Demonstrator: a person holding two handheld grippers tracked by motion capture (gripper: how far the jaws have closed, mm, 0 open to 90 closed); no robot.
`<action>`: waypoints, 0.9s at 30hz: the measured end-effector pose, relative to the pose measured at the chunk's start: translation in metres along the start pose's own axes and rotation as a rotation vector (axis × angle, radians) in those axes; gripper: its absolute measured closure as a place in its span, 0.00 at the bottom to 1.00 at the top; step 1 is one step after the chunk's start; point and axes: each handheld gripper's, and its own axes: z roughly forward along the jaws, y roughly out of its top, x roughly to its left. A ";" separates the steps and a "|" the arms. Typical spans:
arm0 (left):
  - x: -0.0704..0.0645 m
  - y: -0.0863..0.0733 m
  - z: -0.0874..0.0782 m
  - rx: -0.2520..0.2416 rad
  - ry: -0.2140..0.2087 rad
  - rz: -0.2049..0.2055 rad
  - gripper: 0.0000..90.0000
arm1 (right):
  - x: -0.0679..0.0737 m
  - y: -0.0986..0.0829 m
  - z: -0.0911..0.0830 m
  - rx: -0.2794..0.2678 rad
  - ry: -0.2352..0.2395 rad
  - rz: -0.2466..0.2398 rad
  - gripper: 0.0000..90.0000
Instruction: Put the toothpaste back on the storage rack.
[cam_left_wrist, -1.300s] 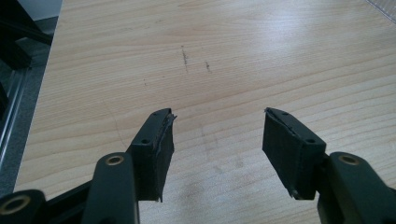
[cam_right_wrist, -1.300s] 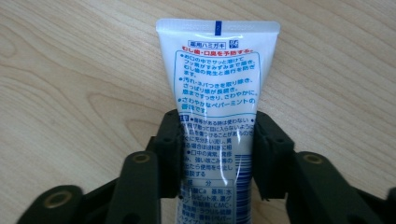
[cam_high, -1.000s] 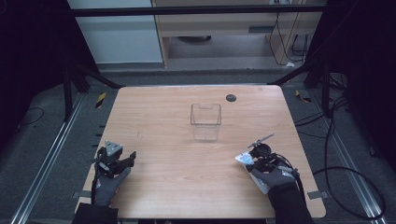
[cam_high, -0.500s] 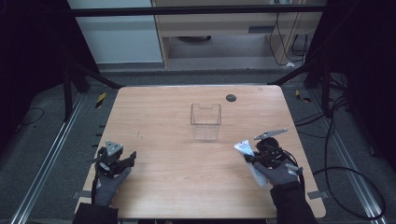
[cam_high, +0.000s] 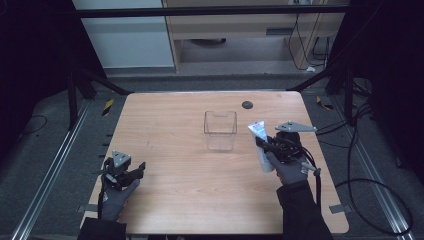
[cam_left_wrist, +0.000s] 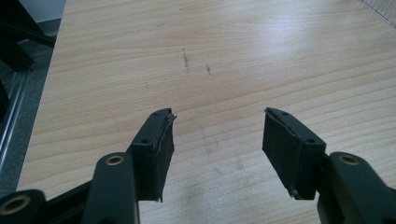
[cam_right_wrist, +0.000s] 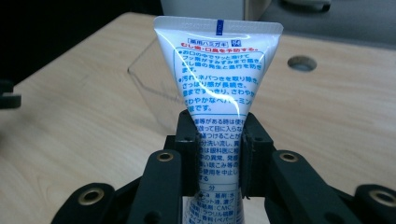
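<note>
A white tube (cam_right_wrist: 217, 79) with blue and red print stands crimped end up in my right gripper (cam_right_wrist: 218, 158), whose jaws are shut on its middle. In the high view the tube (cam_high: 261, 145) is lifted over the table, just right of a clear plastic box (cam_high: 220, 130) that stands near the table's middle. That box shows faintly behind the tube as a transparent outline (cam_right_wrist: 154, 88). My left gripper (cam_high: 136, 169) rests low at the table's front left, jaws apart with nothing between them; from its own camera its gripper (cam_left_wrist: 217, 140) looks over bare wood.
A round dark hole (cam_high: 247, 104) sits near the far edge of the wooden table (cam_high: 165, 125), and appears too in the right gripper view (cam_right_wrist: 301, 62). Black frame bars and cables run around the table; a cable loop (cam_high: 380, 200) lies on the floor at right.
My right gripper has carried the tube forward and up from the front right, toward the clear box, turning it more upright. The left gripper has stayed still.
</note>
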 end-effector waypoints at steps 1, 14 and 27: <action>0.000 0.000 0.000 -0.002 0.000 -0.002 0.47 | 0.000 0.004 0.001 -0.057 0.001 0.016 0.81; 0.001 0.000 -0.001 -0.008 0.003 -0.003 0.47 | 0.003 0.027 0.012 -0.249 -0.025 0.063 0.81; 0.001 0.000 0.000 -0.005 0.003 -0.005 0.47 | 0.005 0.052 0.027 -0.368 -0.035 0.092 0.81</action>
